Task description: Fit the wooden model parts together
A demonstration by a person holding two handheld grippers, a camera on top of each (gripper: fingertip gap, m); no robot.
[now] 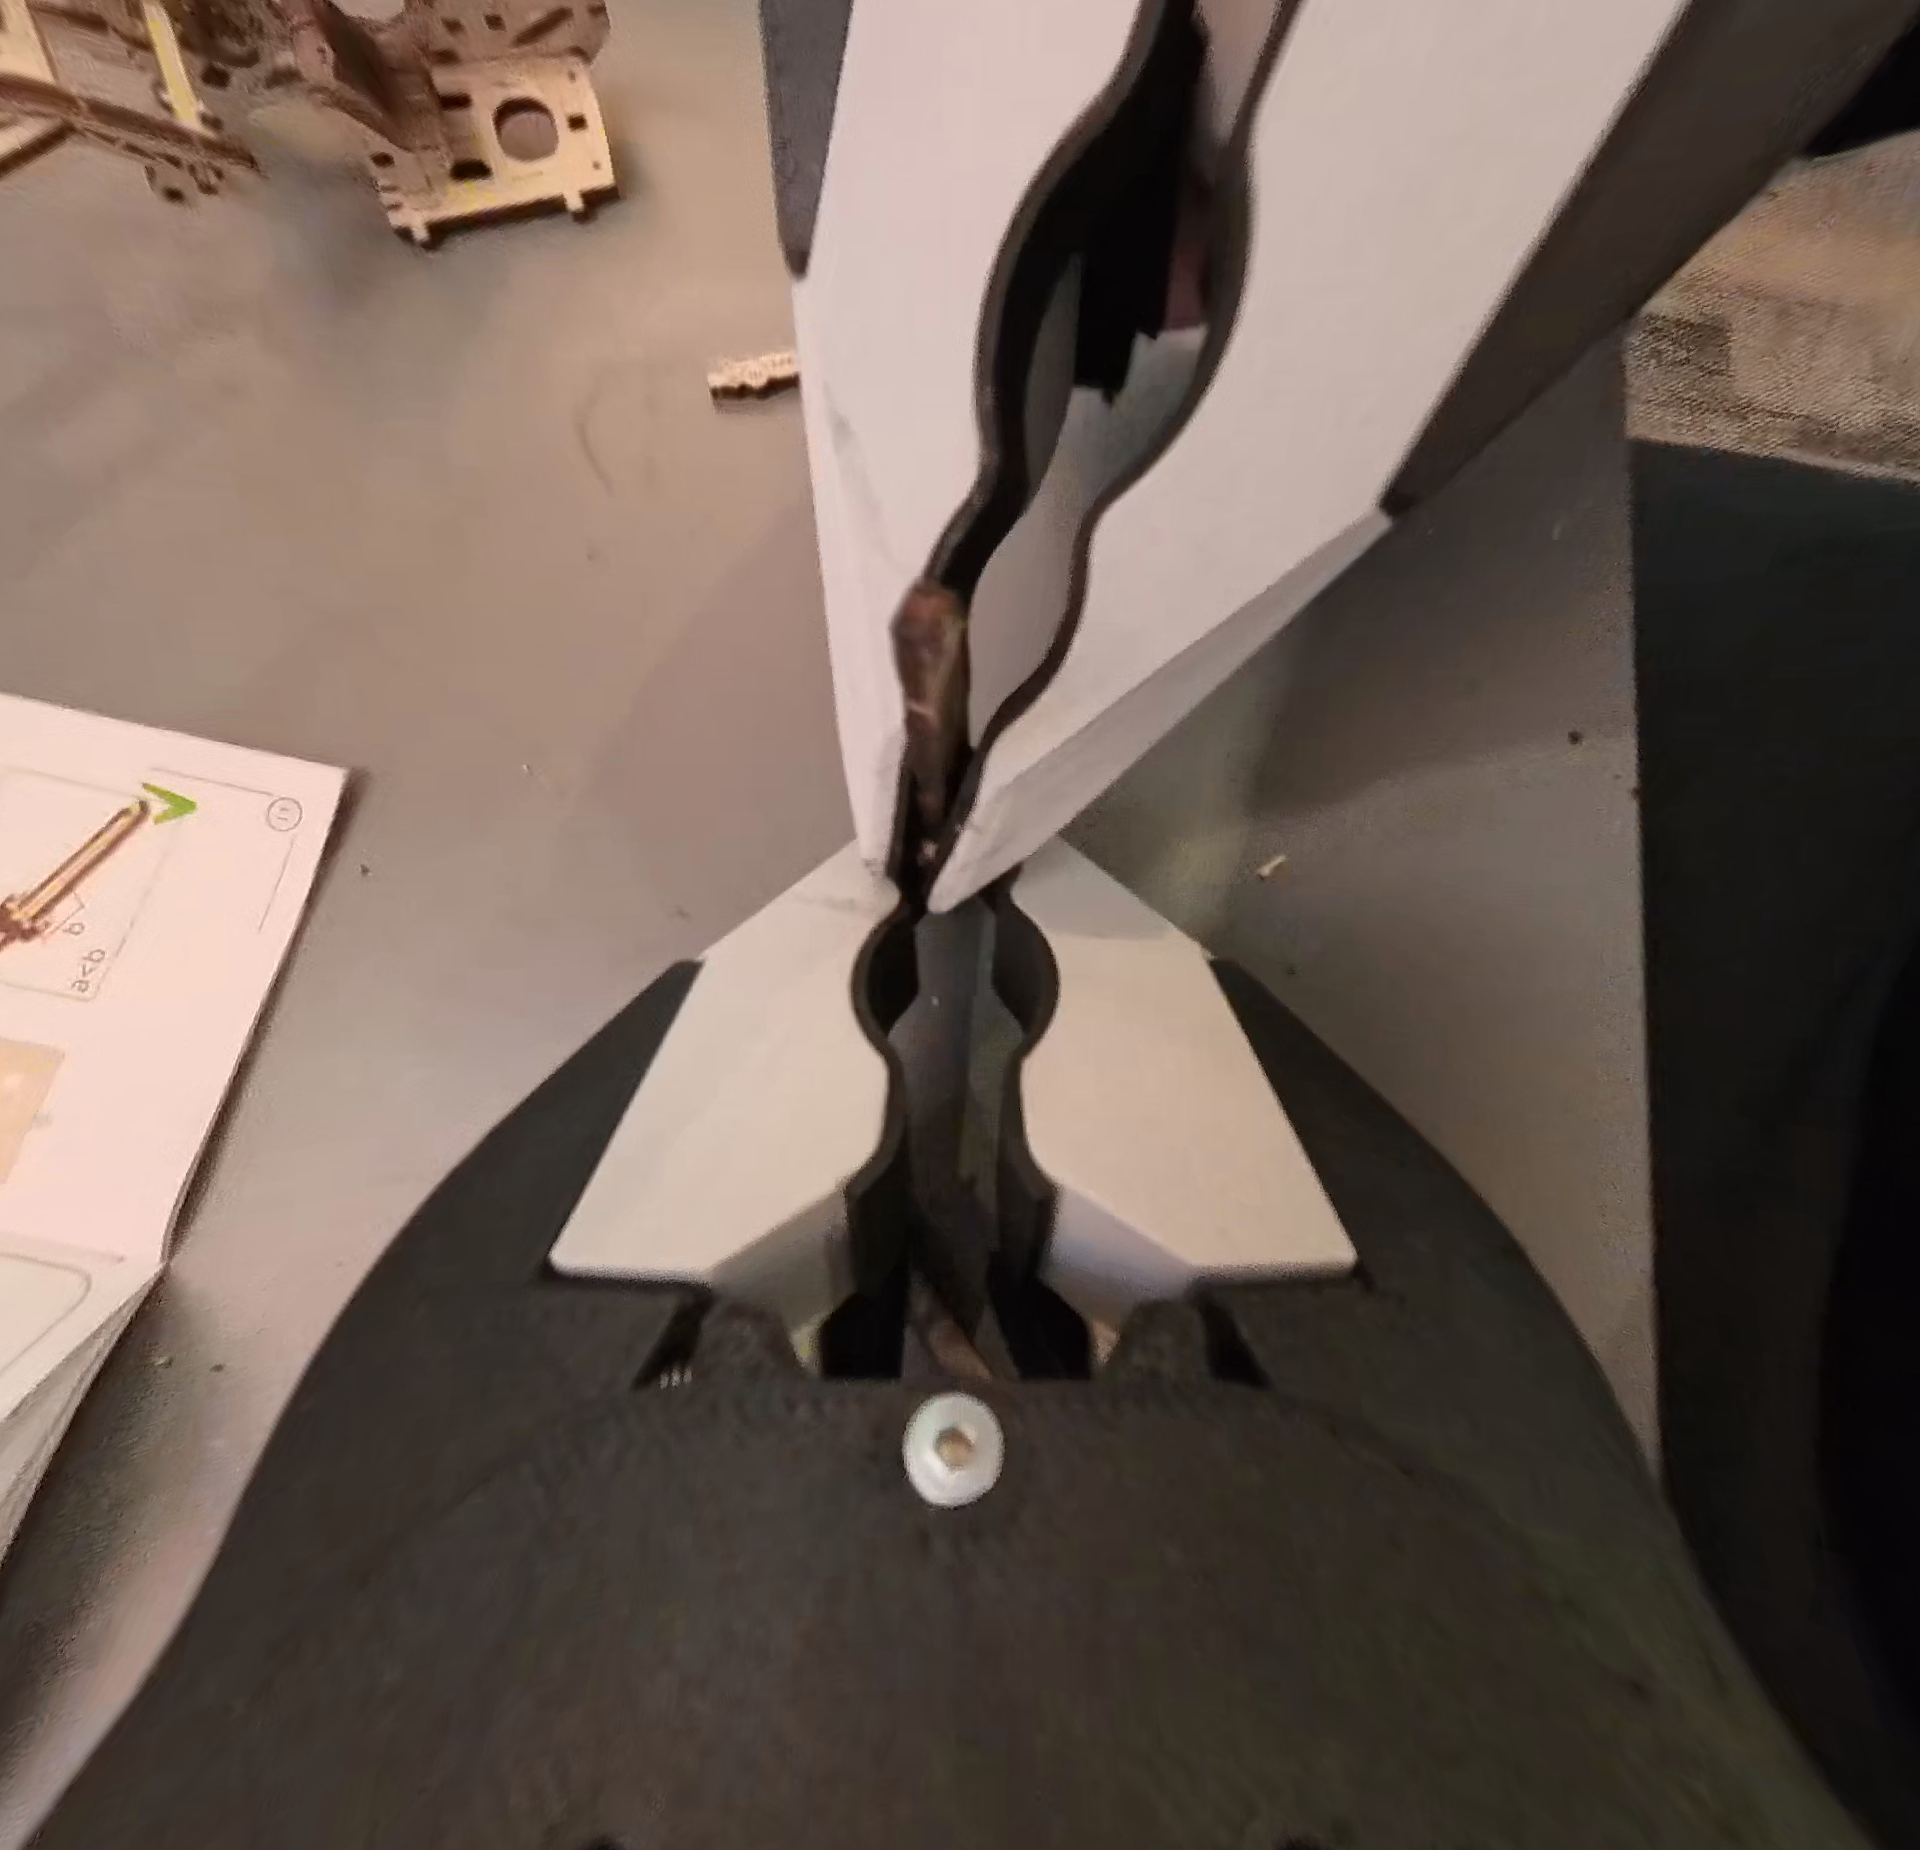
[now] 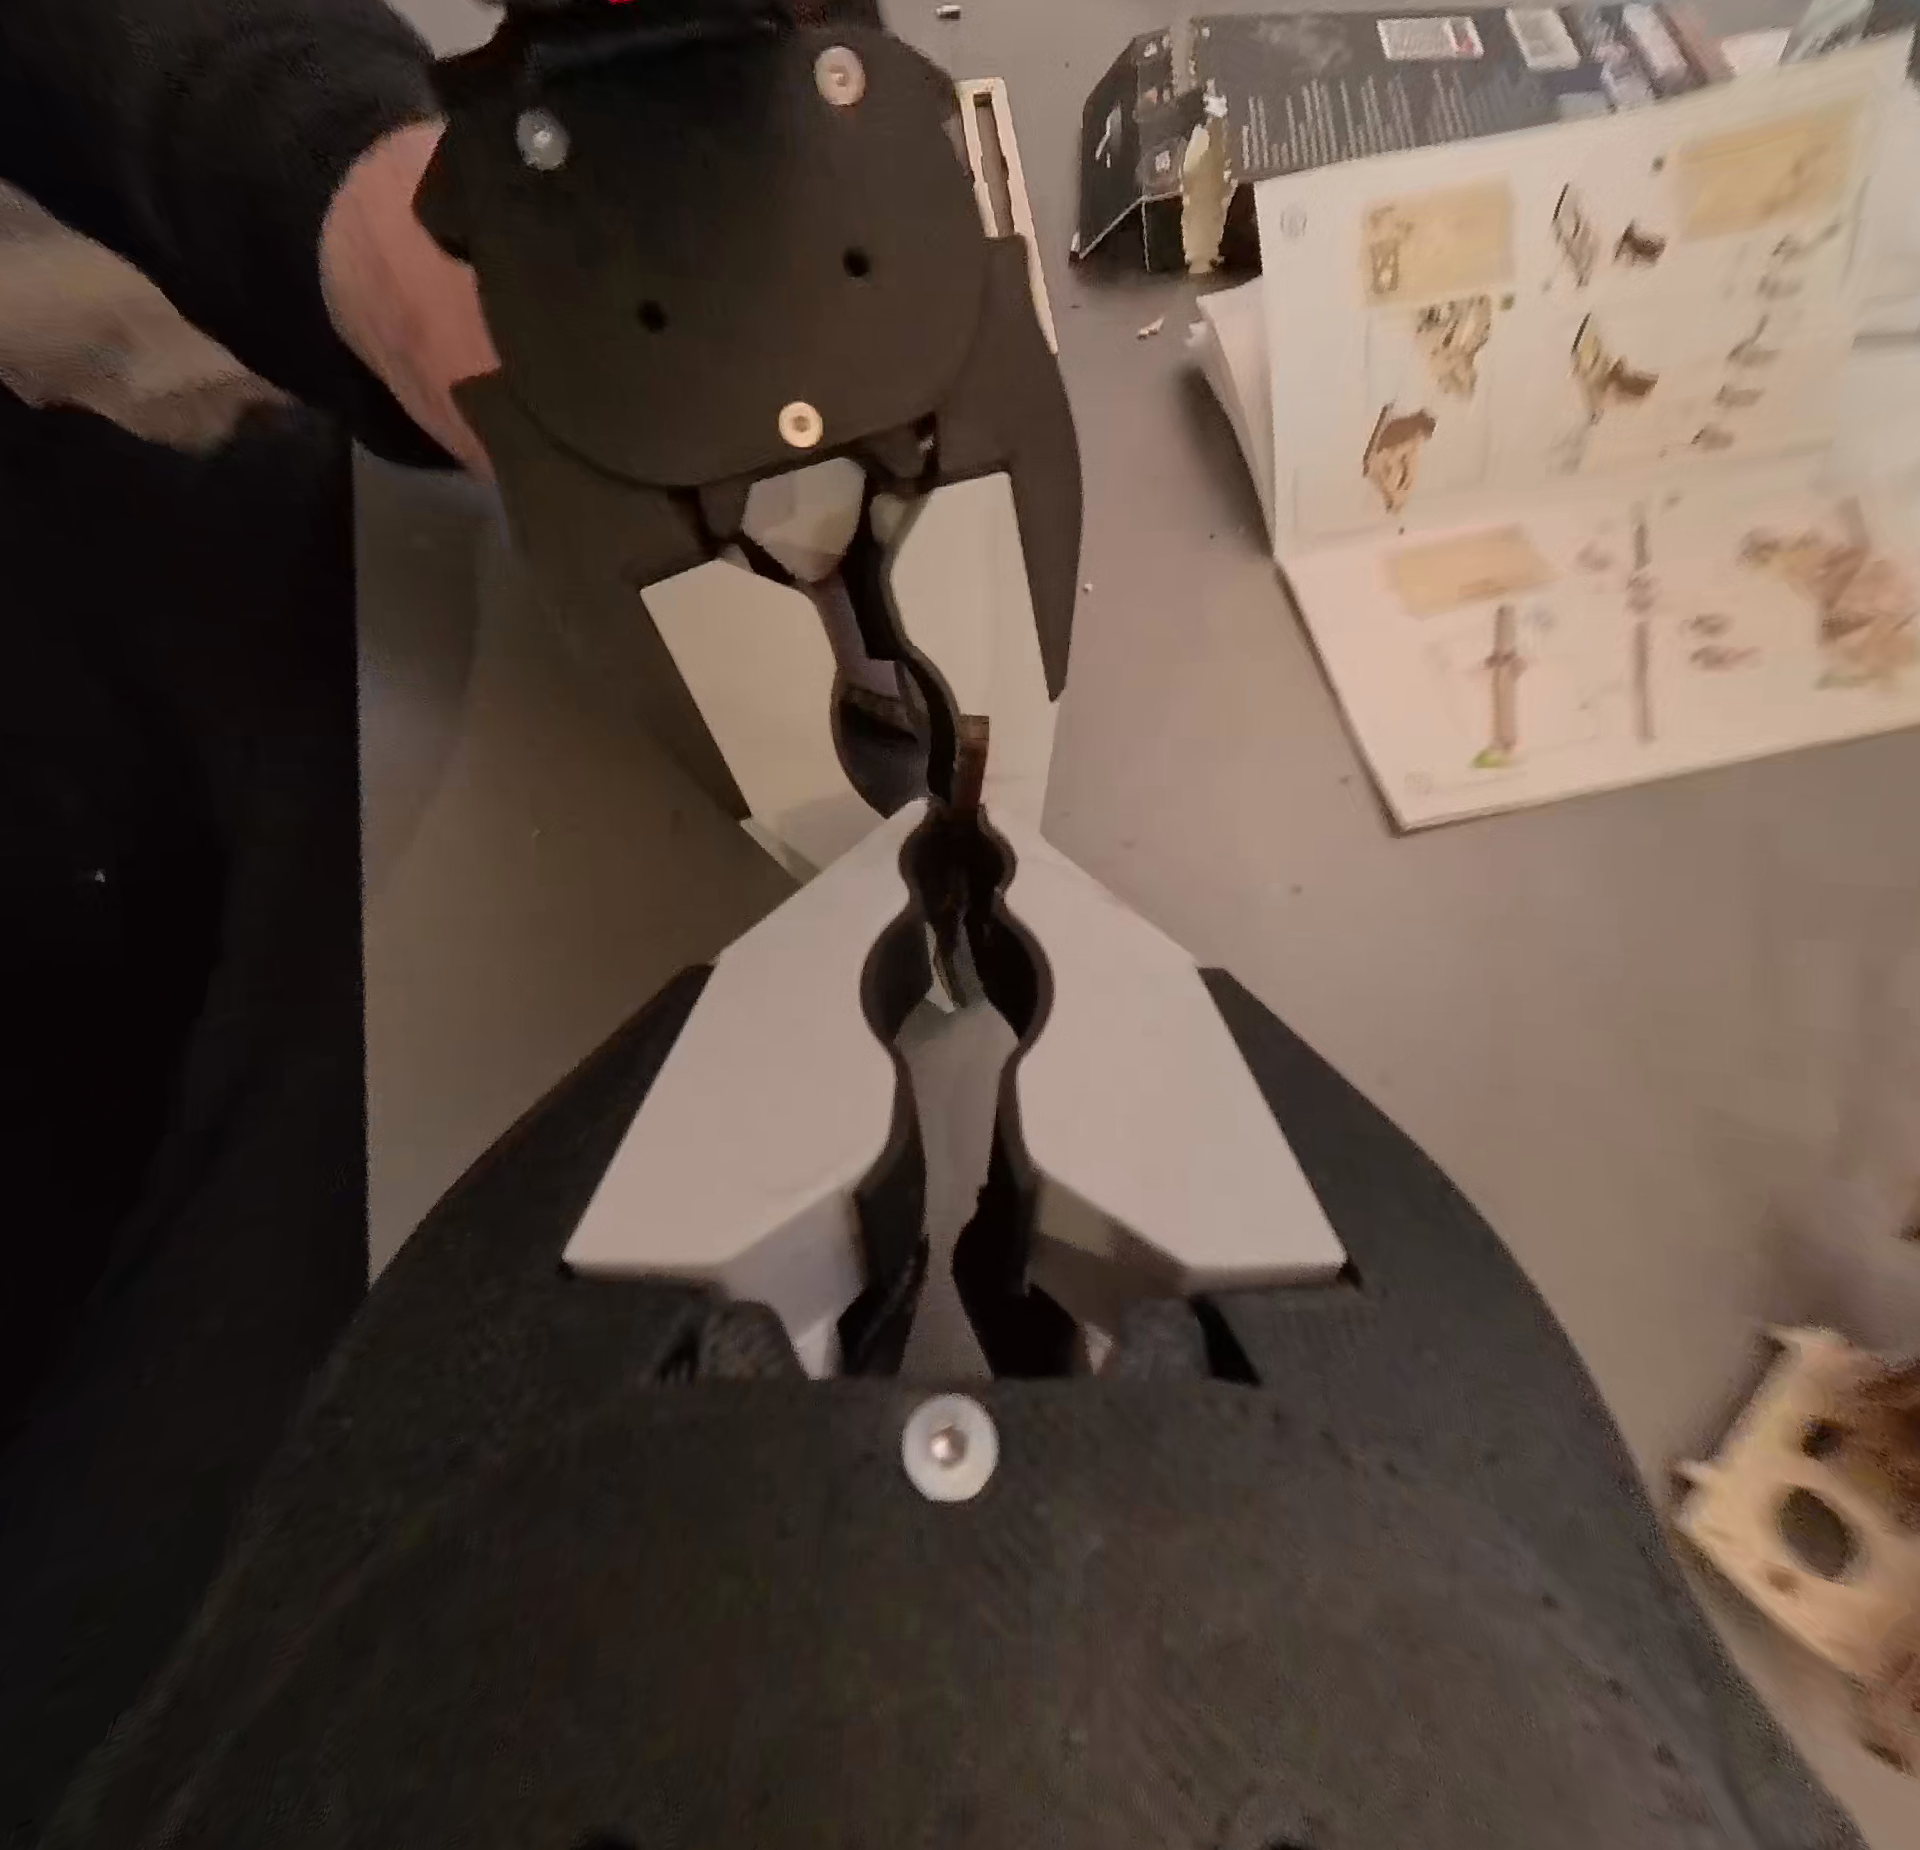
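Note:
My two grippers meet tip to tip above the grey table (image 1: 468, 553). In the left wrist view, my left gripper (image 1: 920, 901) is at the bottom with its white jaws nearly closed on a thin dark strip (image 1: 951, 1062). My right gripper (image 1: 928, 865) comes down from the top, shut on a thin brown wooden part (image 1: 932, 673). In the right wrist view, my right gripper (image 2: 951, 818) grips a dark wooden part (image 2: 951, 917). My left gripper (image 2: 951, 787) faces it with a small brown wooden piece (image 2: 975, 756) at its tips. I cannot tell whether this is one part or two.
A partly built wooden model (image 1: 416, 86) stands far left, with a small loose wooden piece (image 1: 753, 372) nearer. An open instruction booklet (image 2: 1558, 450) and a torn black box (image 2: 1299, 107) lie to the right. A pale wooden block with holes (image 2: 1808, 1488) sits near right. A hand (image 2: 395, 294) holds the left gripper. My hands' fingertips stand some 5 centimeters from each other. My left tips are roughly 15 centimeters from the partly built wooden model (image 1: 416, 86).

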